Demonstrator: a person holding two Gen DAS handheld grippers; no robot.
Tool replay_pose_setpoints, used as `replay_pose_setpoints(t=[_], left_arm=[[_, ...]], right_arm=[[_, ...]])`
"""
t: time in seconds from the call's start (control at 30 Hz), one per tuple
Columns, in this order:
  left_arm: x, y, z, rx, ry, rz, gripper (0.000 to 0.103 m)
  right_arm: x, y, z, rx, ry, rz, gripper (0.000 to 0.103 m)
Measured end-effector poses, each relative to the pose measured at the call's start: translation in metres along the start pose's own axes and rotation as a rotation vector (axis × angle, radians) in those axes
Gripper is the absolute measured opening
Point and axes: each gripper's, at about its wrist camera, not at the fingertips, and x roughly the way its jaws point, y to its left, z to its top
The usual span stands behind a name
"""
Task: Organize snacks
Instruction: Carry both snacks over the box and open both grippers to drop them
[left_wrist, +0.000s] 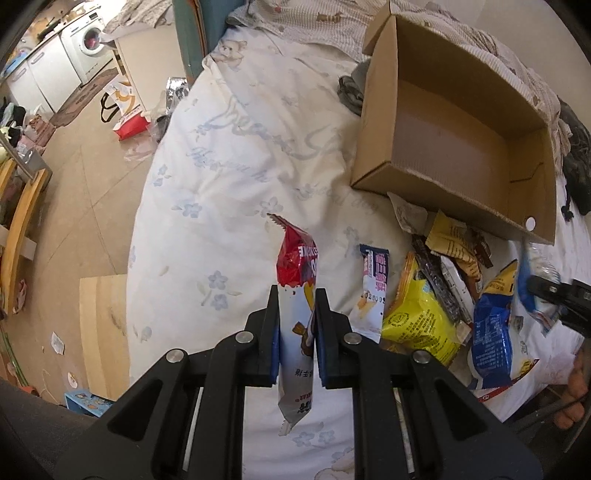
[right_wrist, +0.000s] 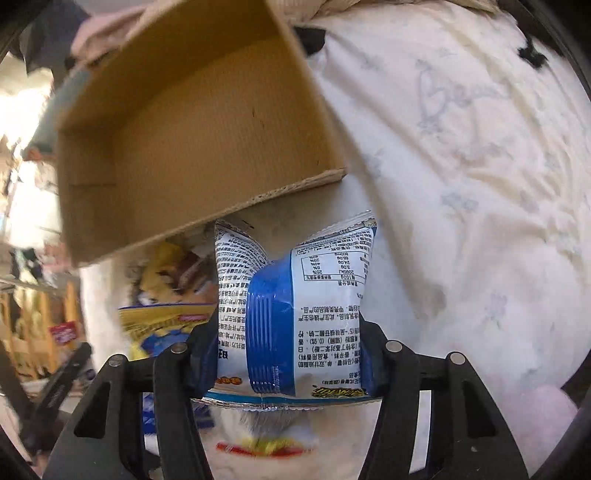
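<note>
Left gripper (left_wrist: 296, 295) pinches a red-and-white snack packet (left_wrist: 297, 291) tight, dangling above the floral duvet (left_wrist: 236, 155). Right gripper (right_wrist: 288, 328) has its pads squeezing a puffy blue-and-white snack bag (right_wrist: 295, 295). Beyond them, the loose snack pile (left_wrist: 436, 295) lies on the bedding, and just behind it the open cardboard box (left_wrist: 373, 162), bare inside.

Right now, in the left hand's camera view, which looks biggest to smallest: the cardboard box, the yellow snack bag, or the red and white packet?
1. cardboard box, clearly largest.
2. yellow snack bag and red and white packet: similar. The packet hangs close to the camera between the fingers, so I won't rank them.
</note>
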Motion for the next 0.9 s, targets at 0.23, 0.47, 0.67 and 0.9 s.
replay_pose_setpoints(t=[0.23,0.47,0.67,0.9], left_arm=[[-0.031,0.000,-0.006,0.015,-0.074,-0.027,0.012],[-0.074,-0.022,0.012,0.077,-0.176,-0.073,0.012],[-0.091,-0.040,0.060,0.112,-0.244,-0.106,0.012],[-0.080,-0.074,0.108,0.183,-0.294,-0.116,0.012]], right_arm=[[-0.049,-0.001,-0.021,-0.011,-0.075,0.159,0.060],[-0.090,0.029,-0.032,-0.086,-0.231,0.282,0.060],[-0.107,0.050,-0.022,-0.167,-0.340,0.259,0.060],[-0.092,0.058,0.021,-0.167,-0.363,0.215,0.060]])
